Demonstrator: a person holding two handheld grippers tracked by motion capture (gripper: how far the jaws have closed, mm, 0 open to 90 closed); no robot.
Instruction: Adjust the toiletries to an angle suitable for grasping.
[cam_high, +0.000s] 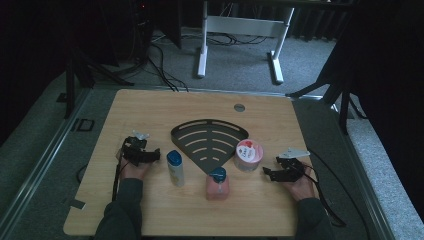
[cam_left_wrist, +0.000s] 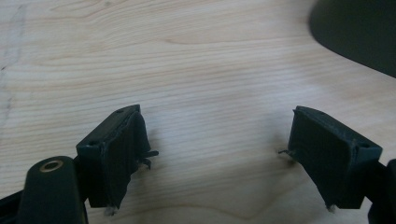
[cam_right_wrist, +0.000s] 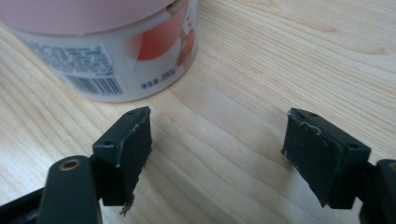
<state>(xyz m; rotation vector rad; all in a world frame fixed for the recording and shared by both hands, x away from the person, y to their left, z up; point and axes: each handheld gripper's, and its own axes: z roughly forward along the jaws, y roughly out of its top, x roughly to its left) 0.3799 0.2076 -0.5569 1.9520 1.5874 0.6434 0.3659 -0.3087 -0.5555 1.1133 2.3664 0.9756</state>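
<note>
The pink-lidded tub (cam_high: 248, 155) touches the black slotted rack (cam_high: 210, 142); a blue-capped bottle (cam_high: 175, 167) and pink pump dispenser (cam_high: 218, 184) stand nearby. Right gripper (cam_high: 267, 172) sits just beside the tub, left gripper (cam_high: 155, 155) beyond the bottle; both sets of fingers apart, empty.

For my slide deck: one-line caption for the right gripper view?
Open hand-held gripper resting just short of a pink-lidded tub on the wooden table.

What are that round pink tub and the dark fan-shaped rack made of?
The pink tub looks like glossy plastic or coated card: it has a shiny printed label with a barcode. The fan-shaped rack looks like matte dark metal or hard plastic, thin, flat and cut with curved slots. Neither is certain.
</note>
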